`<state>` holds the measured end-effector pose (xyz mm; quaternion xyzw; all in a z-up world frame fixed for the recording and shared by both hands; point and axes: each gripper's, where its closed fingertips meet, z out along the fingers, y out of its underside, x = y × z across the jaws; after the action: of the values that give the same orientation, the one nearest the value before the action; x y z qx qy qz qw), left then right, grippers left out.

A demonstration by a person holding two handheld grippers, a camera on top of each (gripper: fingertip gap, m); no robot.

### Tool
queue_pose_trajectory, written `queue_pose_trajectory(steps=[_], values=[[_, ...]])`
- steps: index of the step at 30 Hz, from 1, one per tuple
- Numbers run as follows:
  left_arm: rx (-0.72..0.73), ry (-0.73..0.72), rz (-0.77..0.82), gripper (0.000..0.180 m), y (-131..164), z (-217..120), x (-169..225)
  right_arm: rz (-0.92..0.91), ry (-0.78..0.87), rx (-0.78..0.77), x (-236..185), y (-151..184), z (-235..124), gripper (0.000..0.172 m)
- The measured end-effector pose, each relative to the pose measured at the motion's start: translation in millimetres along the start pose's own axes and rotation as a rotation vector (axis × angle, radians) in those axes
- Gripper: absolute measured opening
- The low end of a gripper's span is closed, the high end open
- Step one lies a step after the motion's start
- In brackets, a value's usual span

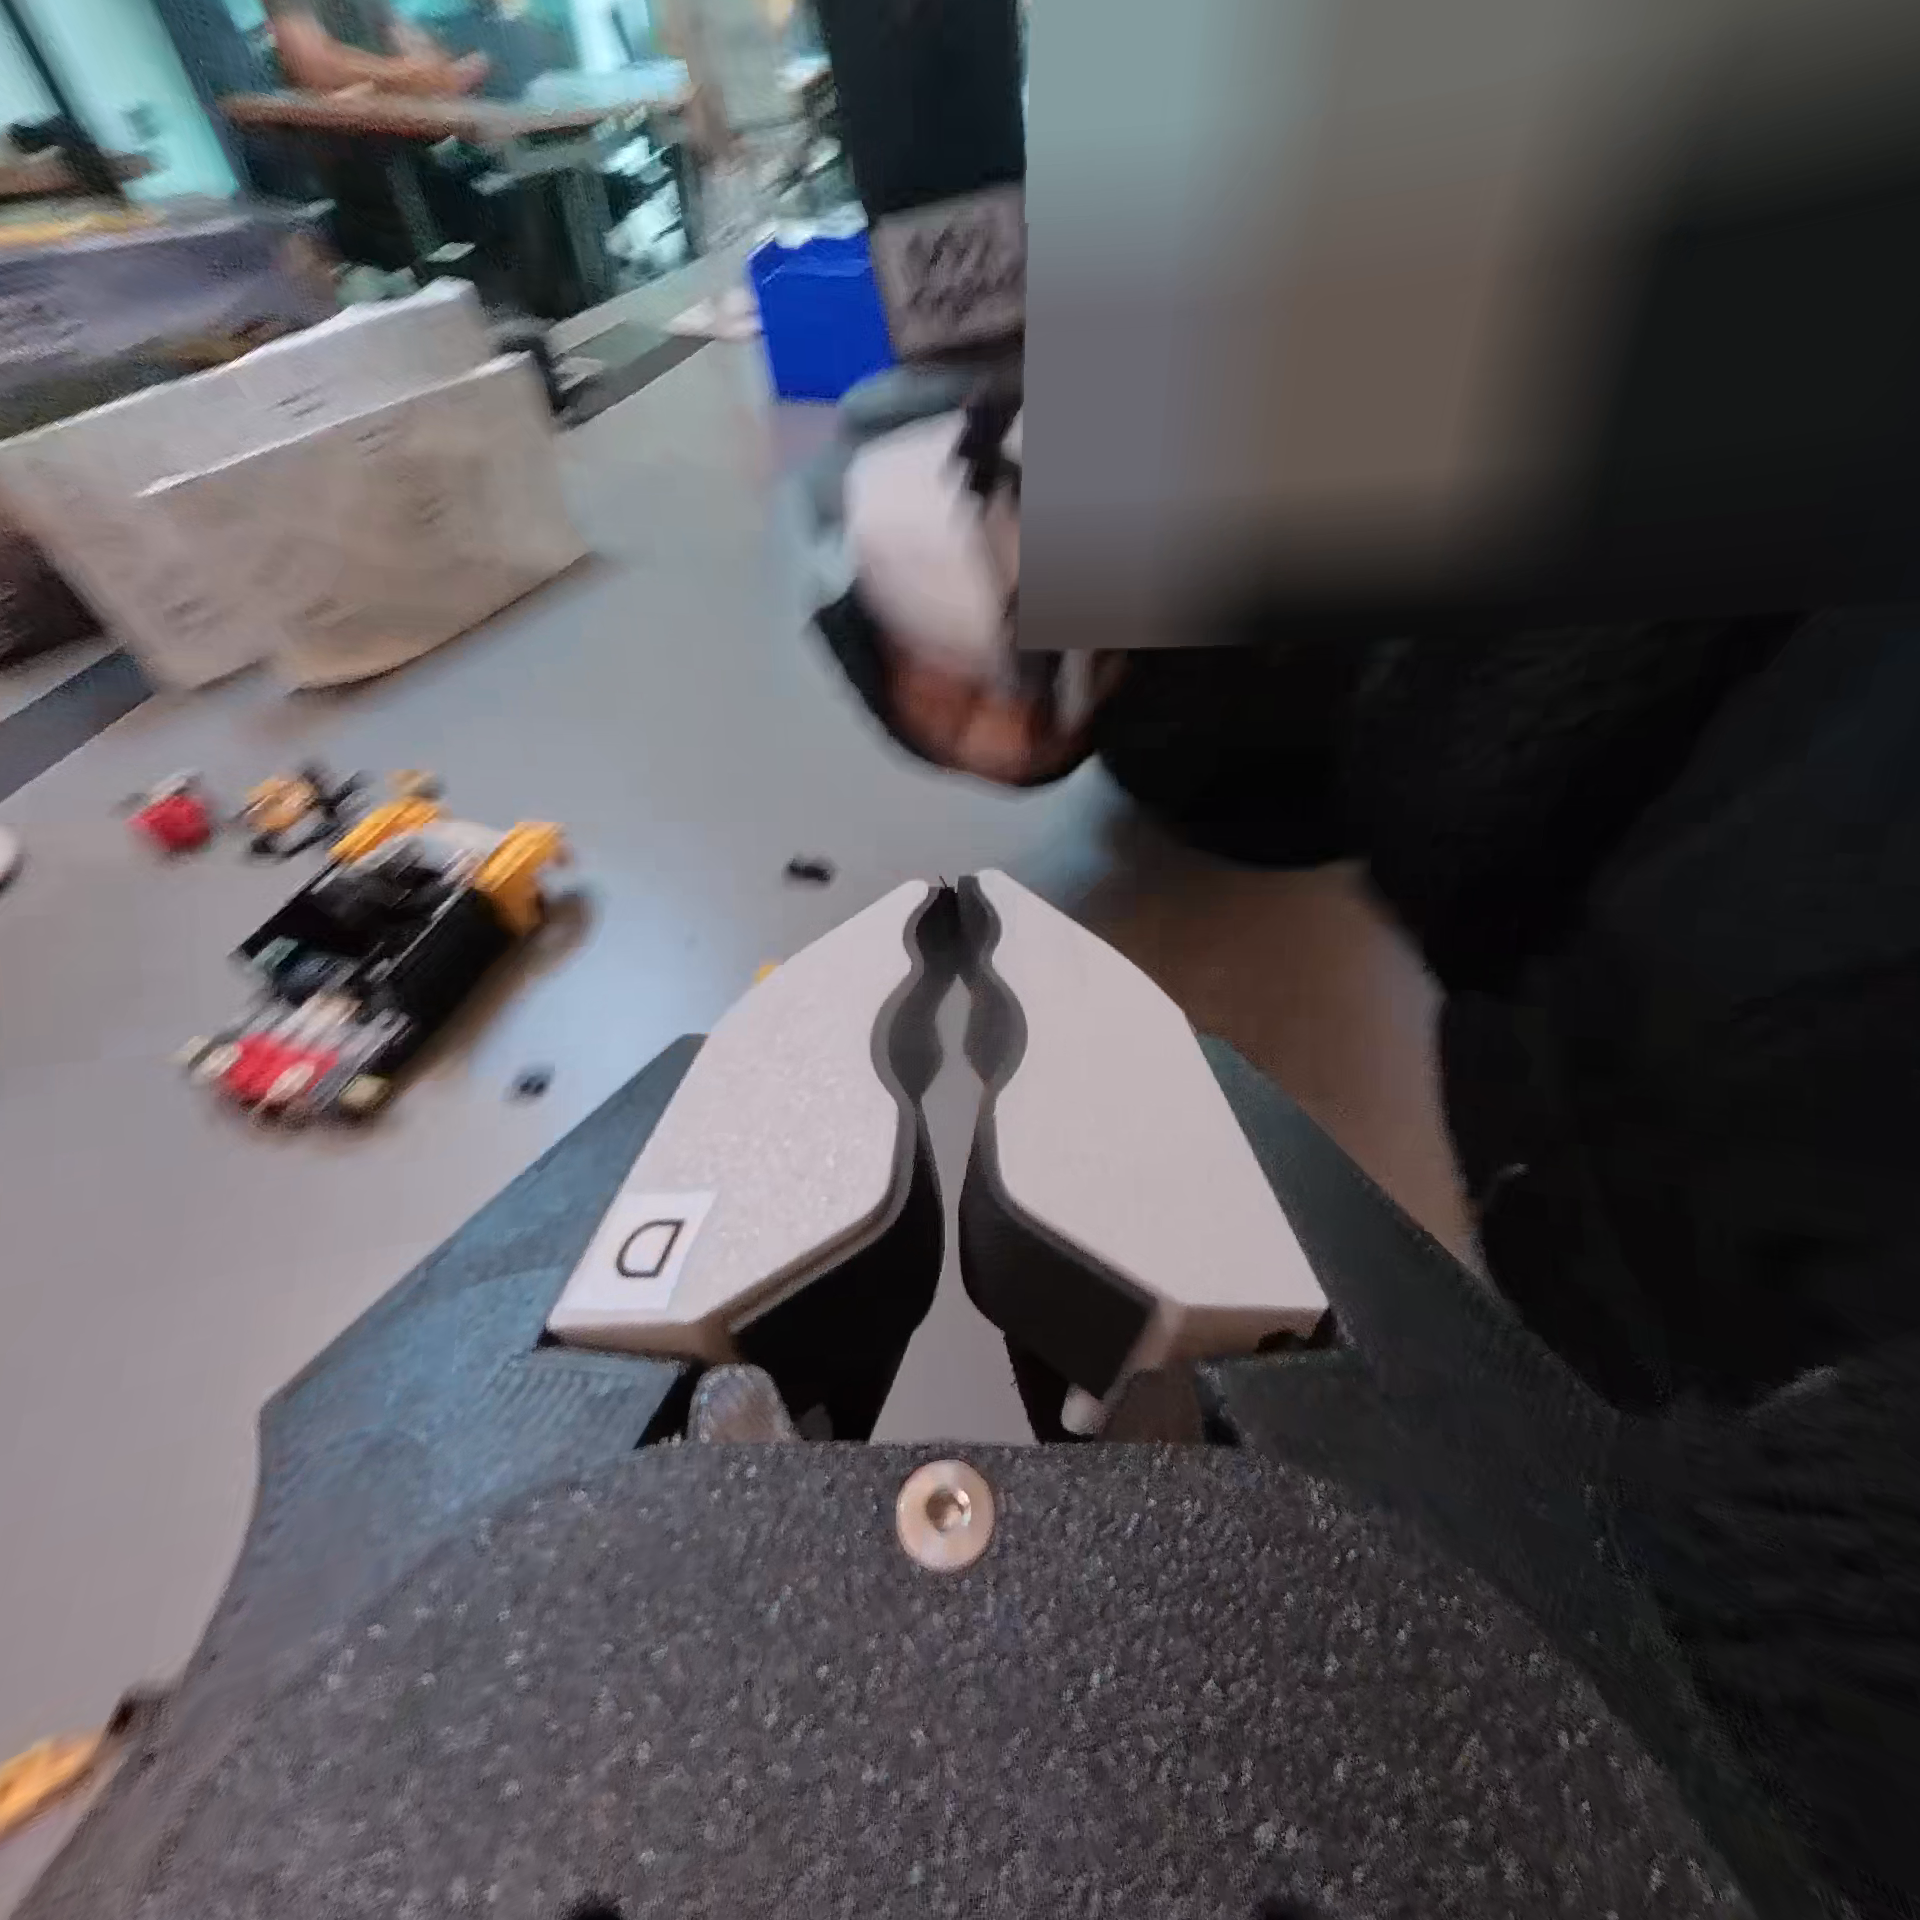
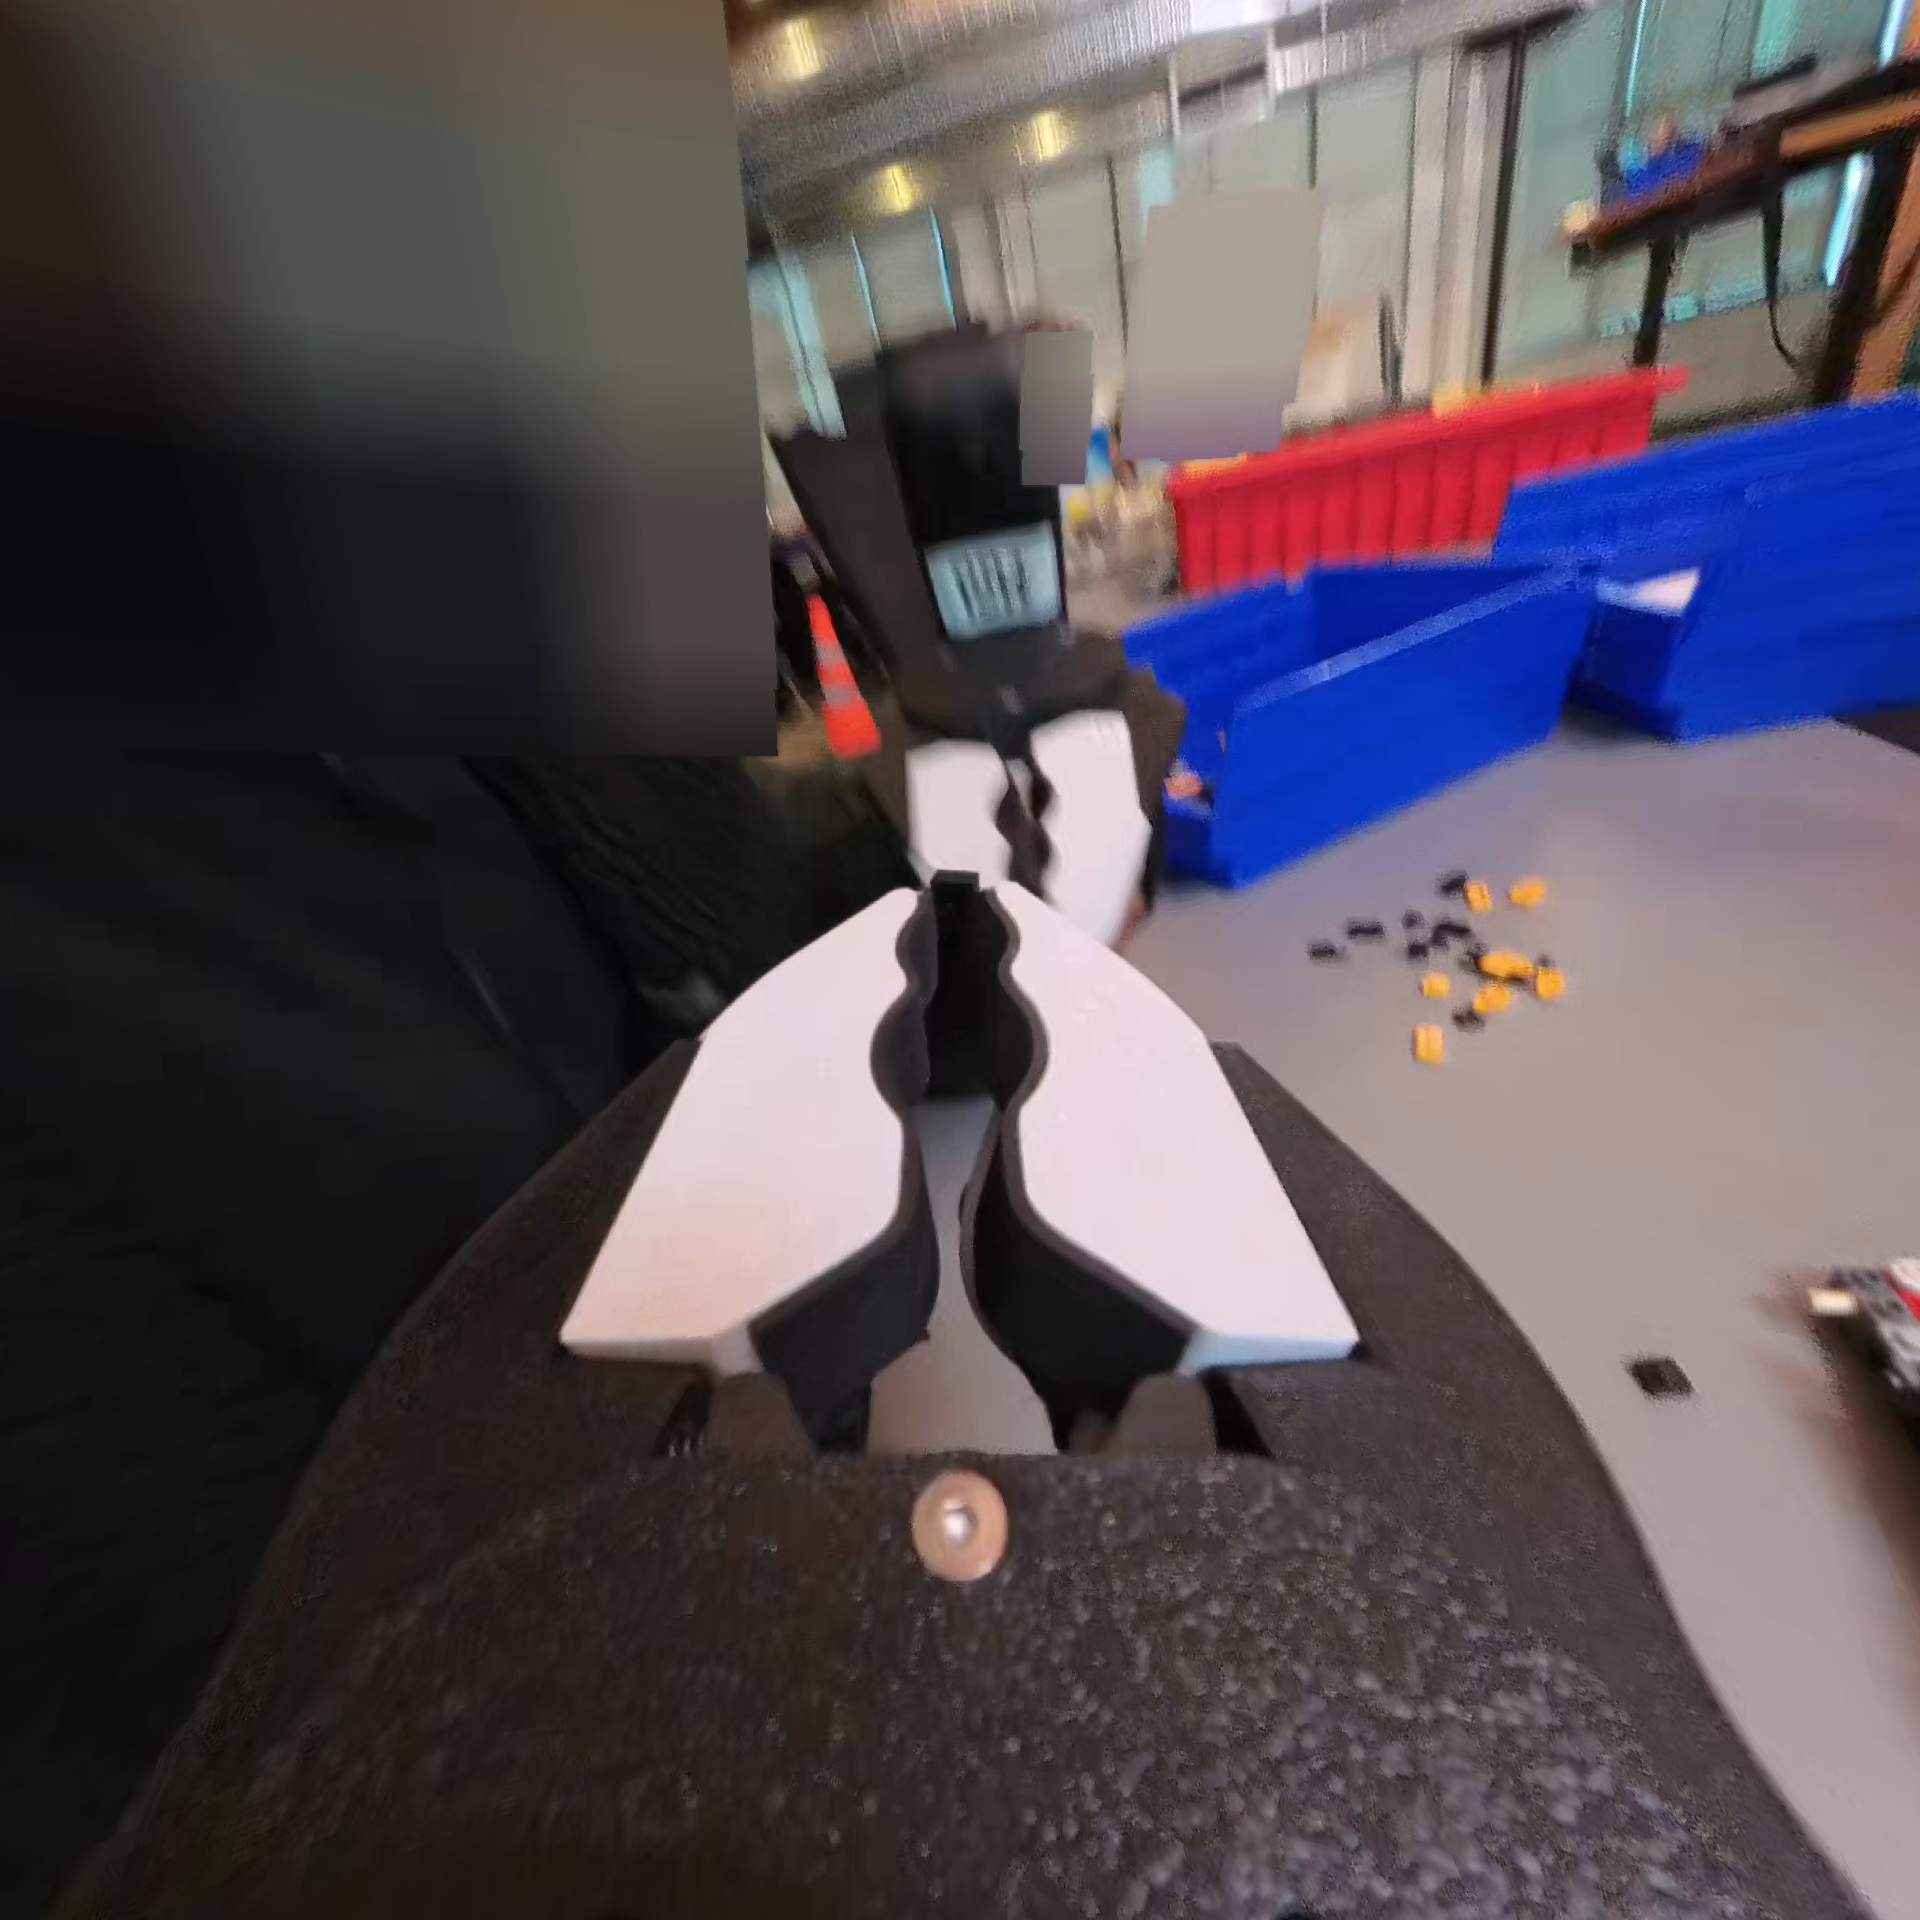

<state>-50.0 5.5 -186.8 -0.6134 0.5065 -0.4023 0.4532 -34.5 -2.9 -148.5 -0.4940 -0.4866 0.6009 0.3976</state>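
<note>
1. At the far left of the left wrist view, two pale boxes (image 1: 312, 509) sit on the grey table (image 1: 644, 707), blurred
2. Nearer, a black board with yellow and red parts (image 1: 364, 956) lies on the table, with small red and yellow pieces (image 1: 239, 816) just behind it and a few tiny black bits (image 1: 810, 869) scattered towards the middle
3. The left gripper (image 1: 951, 894) is held above the table, well apart from that board; its fingertips (image 1: 904, 914) are together at the very tip, and only a hair-thin dark sliver shows there, too small to tell what it is or whether it is gripped
4. To its right a dark-sleeved arm (image 1: 1558, 790) fills the view, and the right gripper shows beyond the tips only as a blur
5. In the right wrist view the right gripper (image 2: 956, 904) is clamped on a slim black piece (image 2: 954, 966) that stands between its pads and pokes just past the tips
6. Just beyond it is the other gripper, fingers together
7. Farther right stand blue bins (image 2: 1403, 707) and a red bin (image 2: 1403, 499); a scatter of small black and orange parts (image 2: 1475, 966) lies on the table, apart from both grippers
8. How far along things are cannot be judged: one black piece is in hand, the scatter lies loose
</note>
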Motion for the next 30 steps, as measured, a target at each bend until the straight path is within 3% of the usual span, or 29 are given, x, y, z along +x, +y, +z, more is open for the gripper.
queue_pose_trajectory(steps=[3,9,12,19,30], values=[[0.041,-0.014,-0.039,0.001,-2.0,-11.8,-9.7,-0.050,0.091,0.005,12.7,-7.0,-15.8,0.006],[0.116,0.089,-0.092,0.000,-13.2,-2.5,6.4,-0.043,0.070,-0.051,12.7,6.7,-5.6,0.007],[0.171,0.123,-0.108,0.013,-23.0,-1.9,12.5,-0.045,0.052,-0.085,9.4,15.3,1.8,0.007],[0.139,0.141,-0.076,0.003,-19.3,1.2,19.1,-0.064,0.012,-0.117,0.3,20.5,10.7,0.007],[0.093,0.158,-0.050,0.007,-13.5,4.0,24.6,-0.096,-0.008,-0.166,-5.1,27.5,12.9,0.006]])
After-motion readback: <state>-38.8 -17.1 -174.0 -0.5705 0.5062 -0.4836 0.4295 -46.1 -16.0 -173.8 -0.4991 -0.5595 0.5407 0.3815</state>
